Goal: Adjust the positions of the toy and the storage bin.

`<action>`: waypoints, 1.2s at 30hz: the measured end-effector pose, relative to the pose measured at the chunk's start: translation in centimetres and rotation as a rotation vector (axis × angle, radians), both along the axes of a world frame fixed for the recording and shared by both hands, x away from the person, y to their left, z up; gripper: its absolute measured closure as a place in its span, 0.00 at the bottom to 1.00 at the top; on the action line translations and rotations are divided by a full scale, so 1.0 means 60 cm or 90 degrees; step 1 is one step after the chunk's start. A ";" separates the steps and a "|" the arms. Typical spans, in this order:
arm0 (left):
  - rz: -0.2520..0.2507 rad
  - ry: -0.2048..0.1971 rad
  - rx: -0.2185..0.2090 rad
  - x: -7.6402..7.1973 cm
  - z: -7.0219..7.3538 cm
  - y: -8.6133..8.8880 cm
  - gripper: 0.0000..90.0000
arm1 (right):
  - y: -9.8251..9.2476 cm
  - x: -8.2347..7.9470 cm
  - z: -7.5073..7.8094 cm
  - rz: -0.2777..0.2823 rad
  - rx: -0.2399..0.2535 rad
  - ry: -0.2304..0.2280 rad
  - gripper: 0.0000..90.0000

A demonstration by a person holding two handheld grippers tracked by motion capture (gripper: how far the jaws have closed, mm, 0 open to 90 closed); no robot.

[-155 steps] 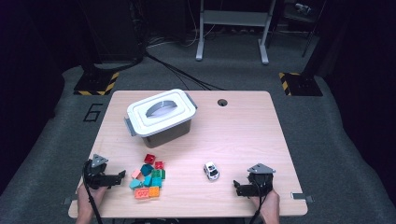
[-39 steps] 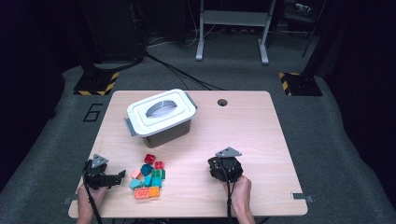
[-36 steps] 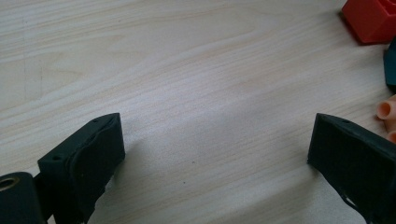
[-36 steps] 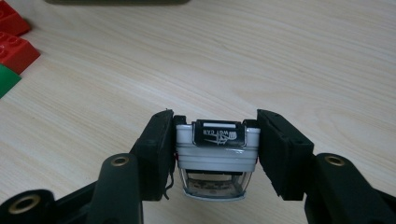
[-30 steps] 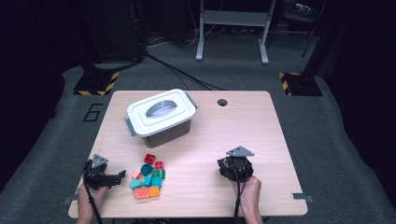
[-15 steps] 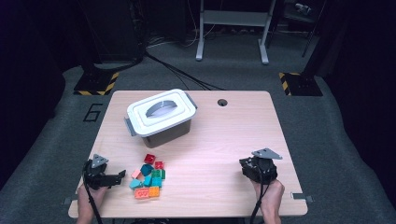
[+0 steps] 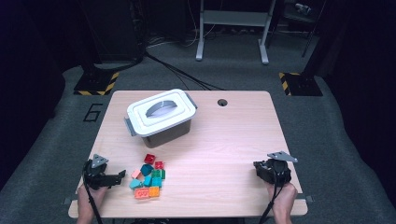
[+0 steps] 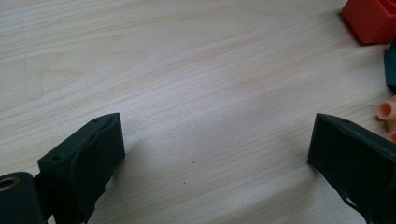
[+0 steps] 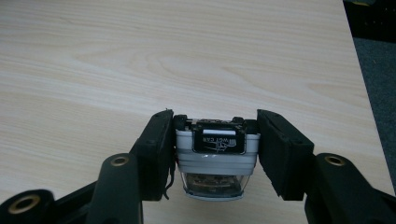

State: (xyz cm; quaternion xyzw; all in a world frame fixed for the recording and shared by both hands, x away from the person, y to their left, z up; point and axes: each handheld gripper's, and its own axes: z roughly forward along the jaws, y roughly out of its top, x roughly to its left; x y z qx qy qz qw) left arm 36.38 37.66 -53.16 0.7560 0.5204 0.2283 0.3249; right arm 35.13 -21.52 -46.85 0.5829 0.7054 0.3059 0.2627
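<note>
Jaws clamp toy car (image 9: pixel 217 156) in right gripper view.

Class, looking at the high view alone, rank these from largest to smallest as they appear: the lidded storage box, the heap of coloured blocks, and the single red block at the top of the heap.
1. Lidded storage box, clearly the largest.
2. Heap of coloured blocks, smaller than the box.
3. Single red block, the smallest.
</note>
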 end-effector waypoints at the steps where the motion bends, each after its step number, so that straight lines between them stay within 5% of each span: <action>1: 0.000 0.000 0.000 0.000 0.000 0.000 0.04 | -0.004 0.001 -0.004 -0.001 -0.003 0.003 0.53; 14: 0.000 0.000 0.000 0.000 0.000 0.000 0.04 | -0.023 -0.011 -0.035 -0.013 -0.005 0.006 0.53; 23: 0.000 -0.001 0.000 0.000 0.000 0.000 0.04 | -0.036 -0.025 -0.040 0.006 0.026 0.005 0.50; 24: 0.000 0.000 0.000 0.000 0.000 0.000 0.04 | -0.040 -0.028 -0.044 0.008 0.037 0.012 0.31; 27: 0.000 -0.001 0.001 0.000 0.000 0.000 0.04 | -0.045 -0.034 -0.053 0.022 0.053 0.015 0.14; 31: 0.003 -0.004 -0.002 0.000 -0.001 0.000 0.04 | -0.049 -0.035 -0.072 0.042 0.064 0.047 0.01; 36: 0.003 -0.003 -0.001 0.000 -0.001 0.000 0.04 | -0.051 -0.037 -0.095 0.060 0.039 0.047 0.00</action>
